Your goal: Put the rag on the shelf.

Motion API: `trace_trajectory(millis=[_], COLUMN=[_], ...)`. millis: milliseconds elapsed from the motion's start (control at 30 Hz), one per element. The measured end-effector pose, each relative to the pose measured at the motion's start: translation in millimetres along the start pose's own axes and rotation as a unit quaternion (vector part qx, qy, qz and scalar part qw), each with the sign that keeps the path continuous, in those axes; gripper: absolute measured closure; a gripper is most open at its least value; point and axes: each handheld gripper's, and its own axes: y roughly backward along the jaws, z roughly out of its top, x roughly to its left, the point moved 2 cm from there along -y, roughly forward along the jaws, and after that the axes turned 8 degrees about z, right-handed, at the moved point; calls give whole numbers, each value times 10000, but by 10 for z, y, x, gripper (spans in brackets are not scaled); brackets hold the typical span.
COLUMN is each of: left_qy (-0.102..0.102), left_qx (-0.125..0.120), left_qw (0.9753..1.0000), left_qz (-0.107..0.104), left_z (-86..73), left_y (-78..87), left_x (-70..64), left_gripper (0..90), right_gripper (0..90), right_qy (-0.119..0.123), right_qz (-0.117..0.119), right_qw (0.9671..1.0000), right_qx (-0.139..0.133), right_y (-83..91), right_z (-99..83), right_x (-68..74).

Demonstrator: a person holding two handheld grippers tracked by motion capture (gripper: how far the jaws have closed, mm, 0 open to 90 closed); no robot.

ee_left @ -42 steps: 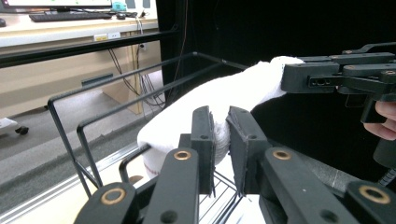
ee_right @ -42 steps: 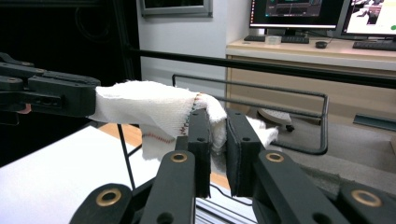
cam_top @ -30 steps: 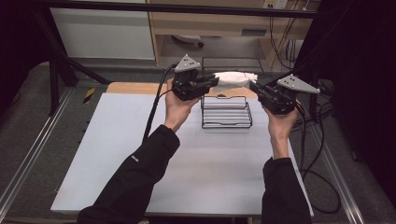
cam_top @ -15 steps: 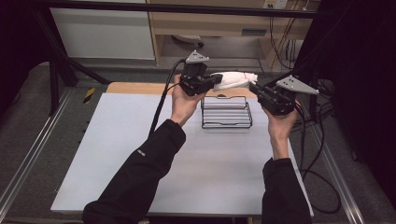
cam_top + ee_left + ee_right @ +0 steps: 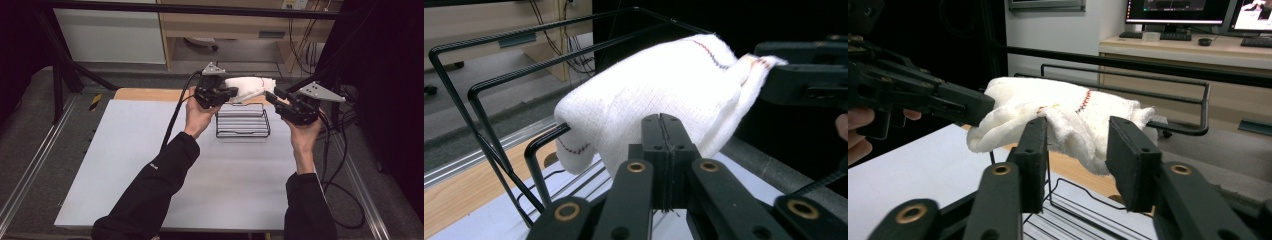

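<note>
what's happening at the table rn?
A person works two handheld tongs over a black wire rack on the white table. The left tongs are shut on one end of a white cloth held above the rack's far side. The right tongs are open around the cloth's other end, not clamped yet.

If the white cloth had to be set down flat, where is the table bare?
The pale grey table top is bare left of the black wire rack and in front of it, between the sleeves. It is crowded at the rack's far rail, where both grippers meet the white cloth.
</note>
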Motion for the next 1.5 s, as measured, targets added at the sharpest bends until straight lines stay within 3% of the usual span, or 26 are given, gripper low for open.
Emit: trace_trajectory(millis=[300, 467, 600, 733, 933, 1133, 1233, 1500], left_qy=[-50, -95, -117, -121, -126, -266, -244, -426], left_qx=[44, -5, -4, -6, -39, -62, -67, 71], left_qw=[9999, 9998, 9998, 9998, 9997, 9995, 9996, 9990], left_qz=[113, 156, 157, 180, 197, 175, 147, 97], left_z=[-31, -59, -76, -91, -93, -112, -149, -383], left_y=[-35, -54, -68, -106, -120, 23, 129, 395], left_x=[24, 24, 37, 53, 54, 45, 72, 146], left_gripper=[894, 894, 894, 894, 894, 876, 834, 575], right_gripper=[566, 765, 881, 900, 899, 805, 714, 435], right_qy=[33, -63, -59, -227, -208, -113, -220, -285], right_qz=[138, 155, -4, -165, -199, -46, 105, 321], right_qw=[9999, 9997, 9990, 9985, 9984, 9991, 9991, 9978], right_qx=[-71, 165, 450, 463, 485, 396, 356, 500], right_y=[-9, -105, -240, -313, -355, -228, -133, 10], right_z=[61, 30, -49, -99, -96, -86, -76, -146], right_x=[61, 60, 30, -46, -83, -15, 18, 149])
